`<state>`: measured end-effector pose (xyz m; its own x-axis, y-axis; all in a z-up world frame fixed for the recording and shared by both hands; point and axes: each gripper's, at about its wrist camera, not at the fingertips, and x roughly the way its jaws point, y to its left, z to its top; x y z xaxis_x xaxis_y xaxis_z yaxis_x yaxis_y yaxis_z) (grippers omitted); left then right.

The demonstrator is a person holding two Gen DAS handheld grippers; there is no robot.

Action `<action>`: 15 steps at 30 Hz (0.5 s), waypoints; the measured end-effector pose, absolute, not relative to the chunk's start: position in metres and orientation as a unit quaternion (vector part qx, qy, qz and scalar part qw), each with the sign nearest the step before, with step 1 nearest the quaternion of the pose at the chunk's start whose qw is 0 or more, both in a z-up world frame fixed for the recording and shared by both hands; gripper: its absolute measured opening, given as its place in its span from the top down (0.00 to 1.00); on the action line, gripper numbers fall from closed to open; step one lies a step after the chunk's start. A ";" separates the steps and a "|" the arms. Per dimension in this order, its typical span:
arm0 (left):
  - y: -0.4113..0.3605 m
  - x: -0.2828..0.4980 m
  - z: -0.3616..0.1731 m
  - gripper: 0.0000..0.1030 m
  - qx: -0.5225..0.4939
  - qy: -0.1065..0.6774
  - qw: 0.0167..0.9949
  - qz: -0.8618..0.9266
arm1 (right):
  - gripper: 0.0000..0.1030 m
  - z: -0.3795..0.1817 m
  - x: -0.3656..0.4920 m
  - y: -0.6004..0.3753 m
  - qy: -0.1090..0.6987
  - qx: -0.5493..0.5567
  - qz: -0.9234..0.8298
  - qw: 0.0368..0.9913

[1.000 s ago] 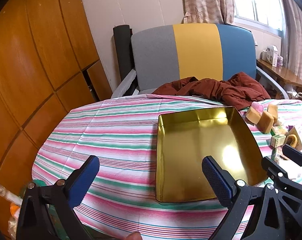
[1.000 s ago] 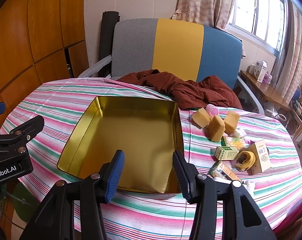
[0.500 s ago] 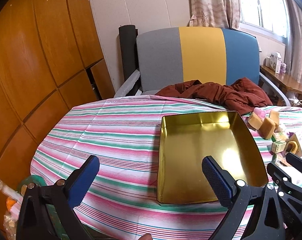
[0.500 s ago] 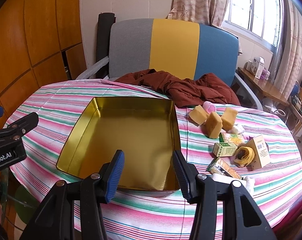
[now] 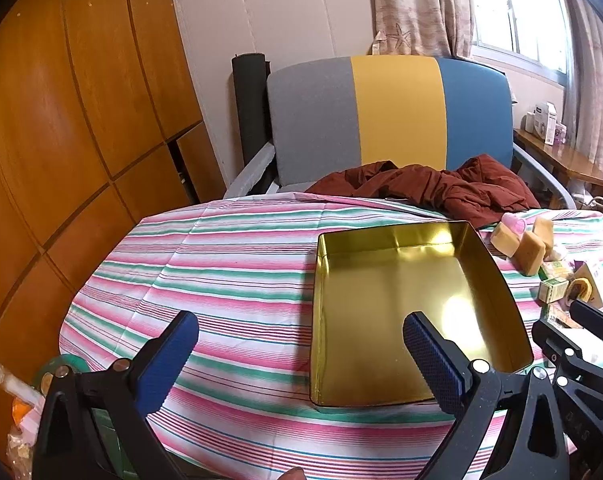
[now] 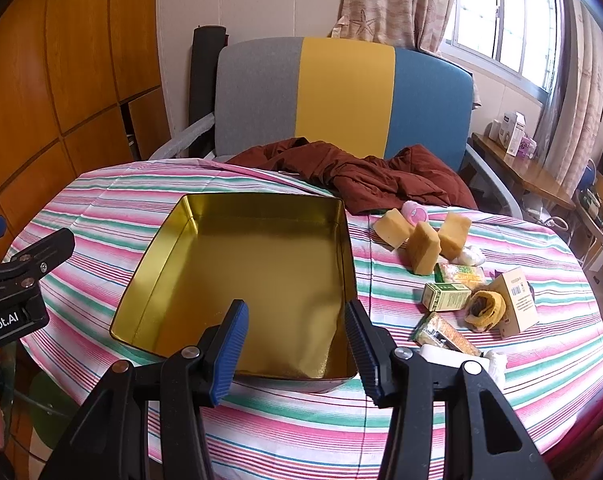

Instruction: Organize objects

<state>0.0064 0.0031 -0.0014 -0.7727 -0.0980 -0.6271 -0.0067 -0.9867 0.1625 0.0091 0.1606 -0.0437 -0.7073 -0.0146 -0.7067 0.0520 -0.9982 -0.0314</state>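
Nothing is packed yet: your left gripper (image 5: 299,338) and right gripper (image 6: 295,338) hang empty, jaws apart, over the bare gold tin (image 6: 237,280). Next, reach right for the sponge blocks (image 6: 421,246).

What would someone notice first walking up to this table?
Probably the shiny gold tin, empty, in the middle of the pink and green striped tablecloth. To its right lies a cluster of small things, among them yellow sponges and little boxes. Behind the table stands a chair with a grey, yellow and blue back.
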 end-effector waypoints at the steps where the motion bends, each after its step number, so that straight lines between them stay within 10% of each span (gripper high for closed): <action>1: 0.004 0.007 -0.001 0.00 0.335 -0.079 0.024 -0.939 | 0.51 -0.043 0.009 0.161 0.024 0.382 -0.924 0.018; 15: 0.009 0.011 -0.002 0.00 0.333 -0.084 0.016 -0.939 | 0.51 -0.045 0.012 0.165 0.017 0.383 -0.923 0.017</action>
<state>0.0105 0.0086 -0.0019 -0.7778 -0.0860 -0.6226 -0.0264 -0.9853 0.1690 0.0118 0.1646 -0.0449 -0.7061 -0.0190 -0.7078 0.0456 -0.9988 -0.0186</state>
